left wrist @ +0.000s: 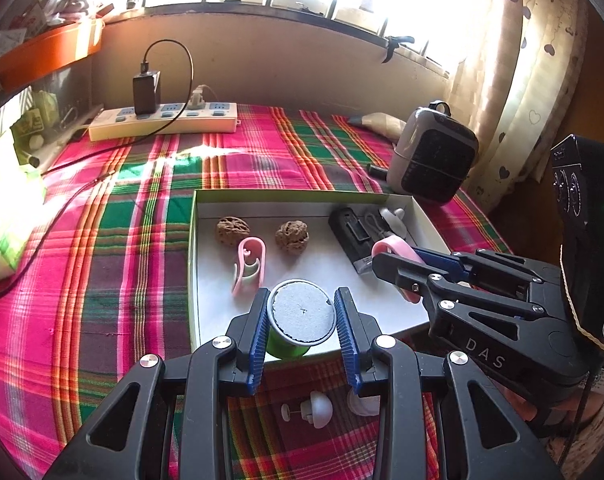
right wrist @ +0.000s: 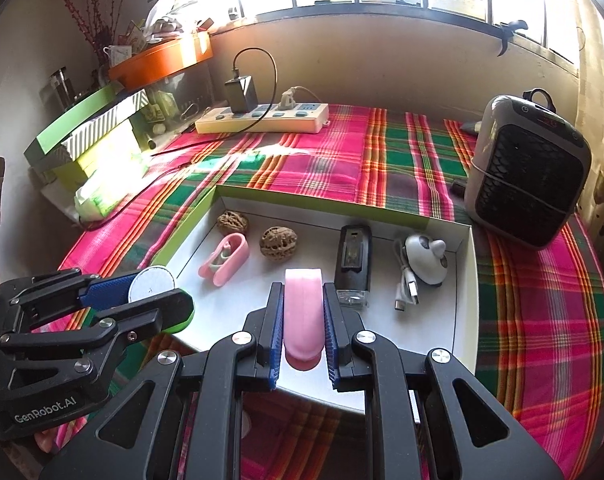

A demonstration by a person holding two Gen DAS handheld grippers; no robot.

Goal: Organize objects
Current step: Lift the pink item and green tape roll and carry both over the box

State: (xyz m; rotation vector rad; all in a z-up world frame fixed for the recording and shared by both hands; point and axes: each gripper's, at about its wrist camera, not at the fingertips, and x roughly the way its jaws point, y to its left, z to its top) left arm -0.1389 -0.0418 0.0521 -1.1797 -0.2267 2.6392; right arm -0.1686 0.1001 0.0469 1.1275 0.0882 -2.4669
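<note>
My left gripper (left wrist: pixel 302 300) is shut on a green spool with a grey-white top (left wrist: pixel 302 312), held over the near edge of a white shallow box (left wrist: pixel 205 248). My right gripper (right wrist: pixel 303 304) is shut on a pink clip (right wrist: pixel 303 312) above the same box (right wrist: pixel 466 280). Each gripper shows in the other's view: the right gripper (left wrist: pixel 386 258) at the right, the left gripper (right wrist: pixel 157 292) at the left. Inside the box lie two walnuts (left wrist: pixel 232 230) (left wrist: pixel 291 237), another pink clip (left wrist: pixel 249 266), a black device (right wrist: pixel 354 262), a white mouse-shaped gadget (right wrist: pixel 426 258) and a short cable (right wrist: pixel 406 292).
A plaid cloth (left wrist: pixel 101 260) covers the table. A power strip (left wrist: pixel 161 120) with a charger sits at the back, a small grey heater (right wrist: pixel 530 172) at the right. White suction hooks (left wrist: pixel 314 408) lie on the cloth below my left gripper. Green boxes (right wrist: pixel 85 136) stack at the left.
</note>
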